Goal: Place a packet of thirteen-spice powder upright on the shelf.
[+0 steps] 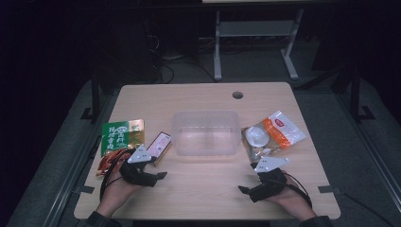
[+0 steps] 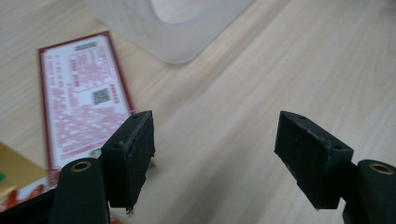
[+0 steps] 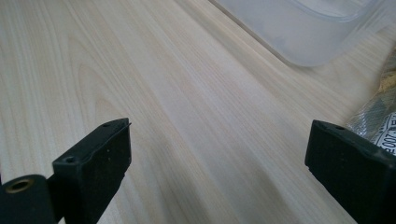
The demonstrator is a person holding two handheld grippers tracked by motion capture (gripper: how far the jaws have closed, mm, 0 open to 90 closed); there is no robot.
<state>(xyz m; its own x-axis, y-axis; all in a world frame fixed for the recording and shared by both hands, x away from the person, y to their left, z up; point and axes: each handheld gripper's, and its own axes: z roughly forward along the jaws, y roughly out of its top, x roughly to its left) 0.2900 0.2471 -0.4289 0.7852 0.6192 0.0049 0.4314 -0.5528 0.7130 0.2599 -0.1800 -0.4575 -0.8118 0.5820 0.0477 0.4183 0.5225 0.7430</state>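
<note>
Two grippers hover over the wooden table (image 1: pixel 198 189) before a clear plastic tub (image 1: pixel 206 133). The left gripper (image 2: pixel 215 158), jaws apart and empty, sits just beside the red-edged packet (image 2: pixel 81 100); the right gripper (image 3: pixel 217 172) gapes wide, empty.

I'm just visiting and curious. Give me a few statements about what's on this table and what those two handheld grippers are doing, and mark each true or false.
1. The clear plastic container sits between the two grippers. True.
2. The left gripper is clamped on the red-edged packet. False: its jaws stand apart over bare table, the packet beside them.
3. The right gripper is open and holds nothing. True.
4. The green snack bag lies inside the container. False: it lies on the table, left of it.
</note>
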